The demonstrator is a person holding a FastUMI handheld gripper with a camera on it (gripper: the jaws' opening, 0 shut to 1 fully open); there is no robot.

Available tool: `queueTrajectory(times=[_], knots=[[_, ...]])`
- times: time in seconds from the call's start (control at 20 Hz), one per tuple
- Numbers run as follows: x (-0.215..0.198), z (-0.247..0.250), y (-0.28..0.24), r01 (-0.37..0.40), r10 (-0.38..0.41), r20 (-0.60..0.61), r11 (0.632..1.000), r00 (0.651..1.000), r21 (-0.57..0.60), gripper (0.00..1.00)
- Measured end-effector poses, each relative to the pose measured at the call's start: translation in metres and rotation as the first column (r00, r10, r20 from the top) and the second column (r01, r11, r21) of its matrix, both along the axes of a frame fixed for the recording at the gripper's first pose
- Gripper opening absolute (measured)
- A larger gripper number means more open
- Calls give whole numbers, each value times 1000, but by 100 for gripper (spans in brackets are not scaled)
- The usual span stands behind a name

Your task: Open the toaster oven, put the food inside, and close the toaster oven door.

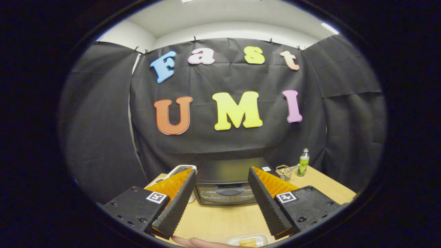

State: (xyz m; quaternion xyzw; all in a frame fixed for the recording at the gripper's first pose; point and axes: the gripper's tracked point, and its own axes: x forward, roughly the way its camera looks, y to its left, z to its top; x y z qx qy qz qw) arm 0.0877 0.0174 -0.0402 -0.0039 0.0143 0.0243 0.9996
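A black toaster oven [225,186] stands on the wooden table [224,218], its glass door shut and its handle facing me. It lies beyond my fingers, seen through the gap between them. My gripper [222,177] is open above the table, nothing held between its ribbed black pads [179,203]. A pale piece of food [249,242] rests in a small white dish [246,239] on the table below the fingers, near the right one.
A green bottle [303,162] and a small wire basket [284,171] stand to the right of the oven. A white object [181,169] sits at the oven's left side. Part of a person's hand [198,243] shows at the table's near edge.
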Motion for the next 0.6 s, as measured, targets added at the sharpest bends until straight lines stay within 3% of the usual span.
queueTrajectory(times=[0.3, 0.6], knots=[[90, -35, -6, 45, -47, -22, 998, 999, -50, 100], [153, -75, -7, 61, -69, -60, 991, 996, -118, 100]])
